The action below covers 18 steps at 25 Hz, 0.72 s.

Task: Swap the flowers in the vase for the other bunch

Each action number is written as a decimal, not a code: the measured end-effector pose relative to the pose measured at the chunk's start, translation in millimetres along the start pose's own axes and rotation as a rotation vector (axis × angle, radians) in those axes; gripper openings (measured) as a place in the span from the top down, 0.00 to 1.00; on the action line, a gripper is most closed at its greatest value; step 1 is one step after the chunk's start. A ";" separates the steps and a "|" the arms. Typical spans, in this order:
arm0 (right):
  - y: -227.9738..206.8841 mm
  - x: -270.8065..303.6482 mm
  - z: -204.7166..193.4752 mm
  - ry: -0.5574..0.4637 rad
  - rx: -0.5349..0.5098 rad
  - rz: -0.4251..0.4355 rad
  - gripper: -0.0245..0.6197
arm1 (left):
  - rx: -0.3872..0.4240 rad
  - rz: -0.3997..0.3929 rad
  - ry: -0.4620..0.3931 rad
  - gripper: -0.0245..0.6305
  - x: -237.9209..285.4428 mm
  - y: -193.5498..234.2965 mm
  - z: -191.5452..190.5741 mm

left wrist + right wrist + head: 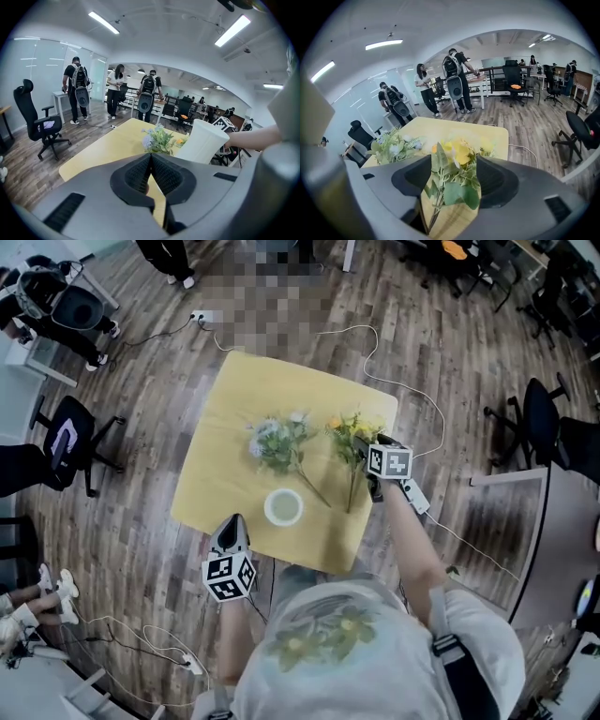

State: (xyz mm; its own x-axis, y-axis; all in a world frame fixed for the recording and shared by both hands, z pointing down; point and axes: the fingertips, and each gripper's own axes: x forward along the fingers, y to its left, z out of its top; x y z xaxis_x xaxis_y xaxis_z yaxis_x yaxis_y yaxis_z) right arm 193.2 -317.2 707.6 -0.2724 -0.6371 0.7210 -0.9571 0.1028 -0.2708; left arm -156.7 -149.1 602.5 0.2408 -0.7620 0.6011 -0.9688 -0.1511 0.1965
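Both bunches lie on the yellow table [234,399] and the white vase [283,493] stands near the near edge with its mouth looking empty, so I judge the old flowers are out and the refill has not started. The pale blue bunch [274,442] lies left of centre, its stems running toward the vase. The yellow bunch [352,432] lies to the right of it, blooms toward the far side, stems toward me.

My right gripper [452,173] sits over the yellow bunch. Its jaws stand wide apart with leaves and blooms between them, and neither pad is pressing on anything, so the bunch rests on the table and is not held. My left gripper [151,157] hangs off the near left corner of the table, jaws together with nothing in them, and the vase is just to its right.

I cannot tell from this alone which bunch counts as the new one. Whichever it is, the next move calls for a grip low on the stems, not on the soft heads where my right jaws are now. Then I need to lift, tip the bunch upright and feed the stem ends into the vase mouth. The vase looks light, so I would bring the left gripper against it to steady it.
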 end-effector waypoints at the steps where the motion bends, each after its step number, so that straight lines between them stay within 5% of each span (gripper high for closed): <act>1: -0.5 4.7 -1.0 0.011 0.007 -0.005 0.54 | -0.001 0.002 0.003 0.94 1.6 0.8 -0.6; 18: -13.3 68.9 -24.0 0.176 0.090 -0.026 0.54 | -0.011 -0.001 0.047 0.94 23.4 -6.5 -6.9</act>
State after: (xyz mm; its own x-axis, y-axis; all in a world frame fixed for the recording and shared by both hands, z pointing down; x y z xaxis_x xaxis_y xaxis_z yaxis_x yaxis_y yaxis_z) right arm 184.8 -344.2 776.2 -0.2678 -0.4942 0.8271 -0.9537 0.0142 -0.3003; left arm -144.3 -161.6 620.5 0.2445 -0.7314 0.6366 -0.9679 -0.1447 0.2055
